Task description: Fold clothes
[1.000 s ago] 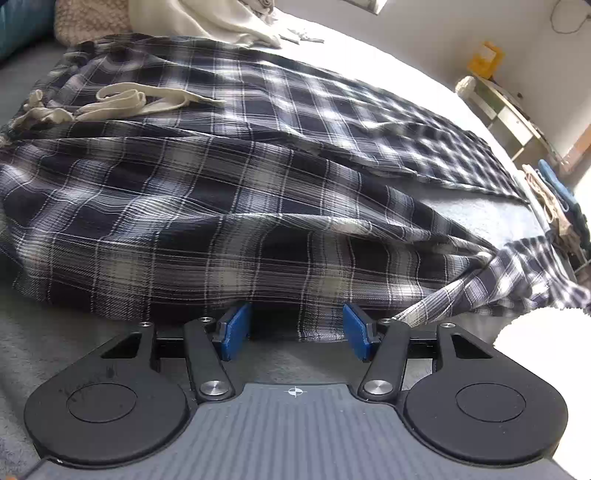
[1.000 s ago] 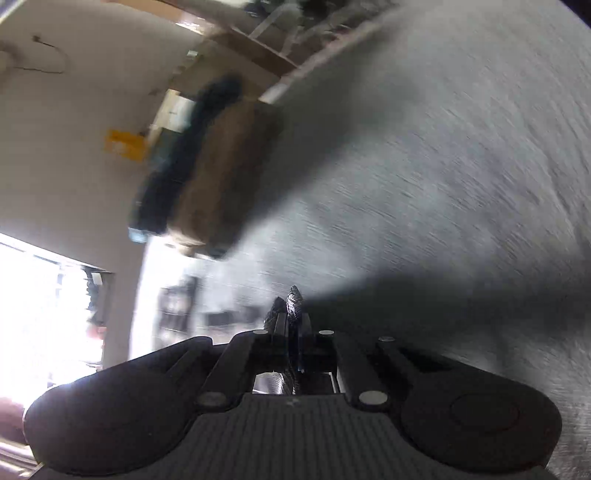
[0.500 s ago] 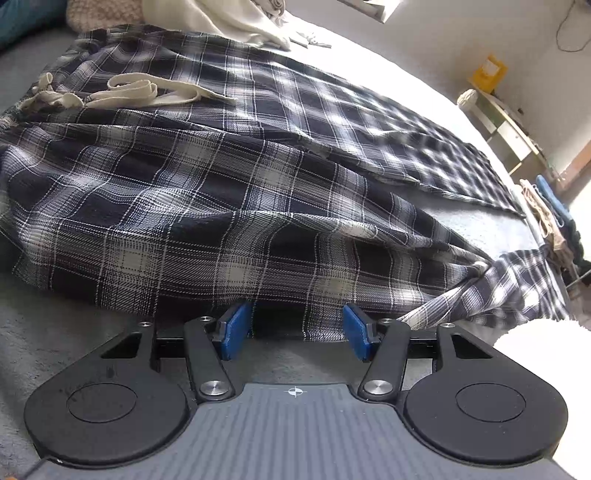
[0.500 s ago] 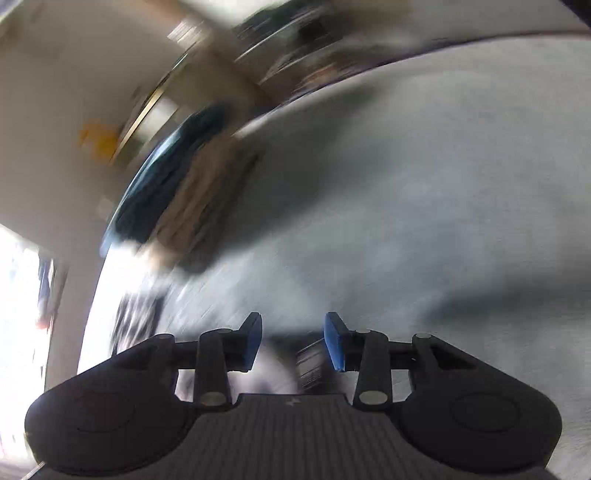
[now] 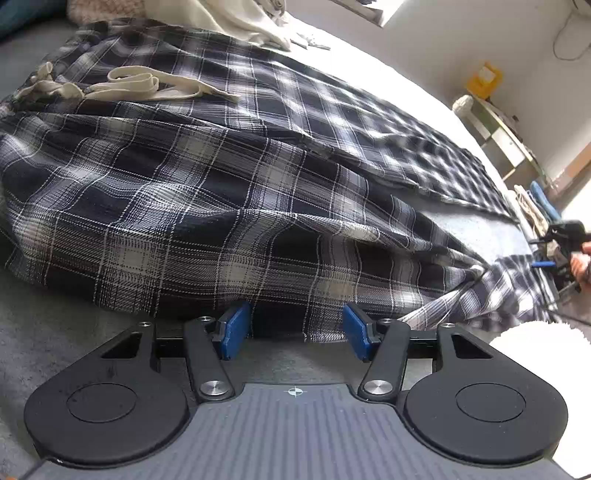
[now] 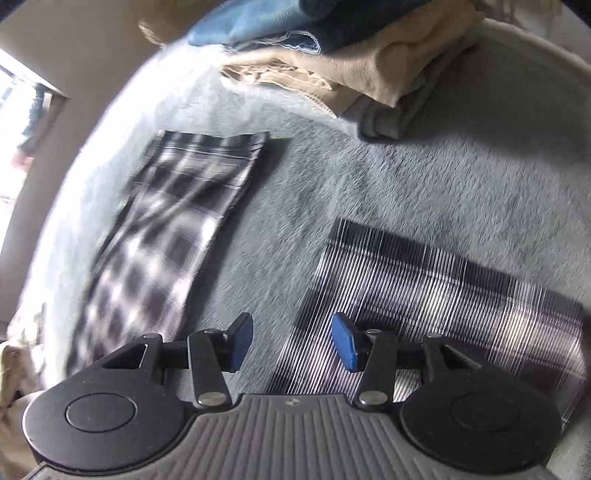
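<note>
Dark plaid trousers (image 5: 229,173) lie spread over the grey bed cover (image 5: 55,325), with a cream drawstring (image 5: 147,83) at the waist, far left. My left gripper (image 5: 295,334) stands open at the near hem, its blue pads on either side of the cloth edge, not closed on it. In the right wrist view, two plaid leg ends lie apart on the cover: one (image 6: 177,221) at the left, one (image 6: 436,295) at the right. Above the gap between them my right gripper (image 6: 291,338) is open and holds nothing. It also shows at the far right (image 5: 565,243) in the left wrist view.
A stack of folded clothes (image 6: 351,48), blue on beige, sits at the far end of the bed. Cream cloth (image 5: 240,18) is heaped beyond the waist. A shelf unit (image 5: 506,129) stands by the wall, right. A white fluffy thing (image 5: 543,336) is beside my left gripper.
My right gripper was shut on plaid cloth a second ago; it opened, let the cloth go and swung to face down at the bed. The left gripper edged slightly nearer the hem.
</note>
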A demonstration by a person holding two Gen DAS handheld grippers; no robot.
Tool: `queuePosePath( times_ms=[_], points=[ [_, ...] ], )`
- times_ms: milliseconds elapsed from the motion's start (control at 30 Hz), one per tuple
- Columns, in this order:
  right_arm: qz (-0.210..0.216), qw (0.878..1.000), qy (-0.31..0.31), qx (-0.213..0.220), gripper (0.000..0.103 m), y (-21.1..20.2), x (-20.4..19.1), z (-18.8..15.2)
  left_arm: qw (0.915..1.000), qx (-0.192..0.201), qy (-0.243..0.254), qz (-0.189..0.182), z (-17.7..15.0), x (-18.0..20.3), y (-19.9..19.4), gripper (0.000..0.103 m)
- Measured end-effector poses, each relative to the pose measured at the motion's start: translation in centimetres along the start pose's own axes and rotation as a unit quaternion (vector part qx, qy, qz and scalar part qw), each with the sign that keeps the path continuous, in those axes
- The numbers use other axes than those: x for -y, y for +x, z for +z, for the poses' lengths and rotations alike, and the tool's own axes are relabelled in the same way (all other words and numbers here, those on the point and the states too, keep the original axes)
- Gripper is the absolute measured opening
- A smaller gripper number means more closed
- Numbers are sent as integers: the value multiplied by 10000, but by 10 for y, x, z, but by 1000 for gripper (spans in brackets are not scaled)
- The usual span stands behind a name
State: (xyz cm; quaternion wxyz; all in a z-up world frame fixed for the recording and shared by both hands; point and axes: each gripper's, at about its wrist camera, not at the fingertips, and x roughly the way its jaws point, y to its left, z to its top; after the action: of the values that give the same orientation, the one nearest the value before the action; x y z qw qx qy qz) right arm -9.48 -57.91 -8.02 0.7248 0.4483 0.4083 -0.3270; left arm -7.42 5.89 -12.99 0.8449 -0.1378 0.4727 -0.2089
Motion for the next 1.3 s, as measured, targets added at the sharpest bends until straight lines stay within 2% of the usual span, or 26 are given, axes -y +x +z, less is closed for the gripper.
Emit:
queuePosePath(
  times_ms=[200, 400, 500, 567, 600, 700, 800, 900, 1000, 1067, 1167, 1233, 1300],
  points=[
    [-777, 9967, -26, -228, 50, 11, -8, 8, 9998, 12, -99, -144, 0, -6, 2, 57],
    [-726, 9964, 266, -334, 49, 24, 0, 16, 9997, 46, -88, -241, -1, -10, 4, 59],
    [-908, 9956, 69, -198, 32, 24, -3, 12, 9996, 49, -103, -258, -1, -9, 4, 60],
    [-1003, 9949, -37, -79, 17, 20, -3, 8, 9995, 53, -121, -275, 0, -10, 4, 61],
    [-1025, 9947, -52, -11, 5, 16, -2, 7, 9995, 59, -132, -286, 0, -10, 4, 62],
    [-573, 9979, 108, 288, 3, -9, -6, 5, 9992, 95, -190, -328, -1, -12, 3, 62],
    [381, 9974, 15, 618, 3, -59, -34, 12, 9989, 130, -248, -371, -2, -14, 2, 62],
    [1321, 9857, -224, 1025, 3, -118, -64, 27, 9987, 189, -304, -375, -3, -14, 0, 62],
    [1945, 9660, -474, 1639, 3, -183, -78, 30, 9986, 248, -269, -383, -2, -11, -3, 62],
    [2189, 9566, -385, 1883, 3, -213, -64, 28, 9986, 300, -200, -375, -2, -7, -4, 62],
    [2271, 9528, -124, 2012, 3, -231, -23, 22, 9990, 268, -150, -310, 0, -4, -4, 62],
    [2225, 9544, 223, 1980, 3, -227, 15, 16, 9992, 231, -139, -287, 1, -3, -5, 62],
    [2029, 9570, 700, 1950, 3, -203, 66, 10, 9994, 189, -124, -259, 0, -3, -7, 62]
  ],
)
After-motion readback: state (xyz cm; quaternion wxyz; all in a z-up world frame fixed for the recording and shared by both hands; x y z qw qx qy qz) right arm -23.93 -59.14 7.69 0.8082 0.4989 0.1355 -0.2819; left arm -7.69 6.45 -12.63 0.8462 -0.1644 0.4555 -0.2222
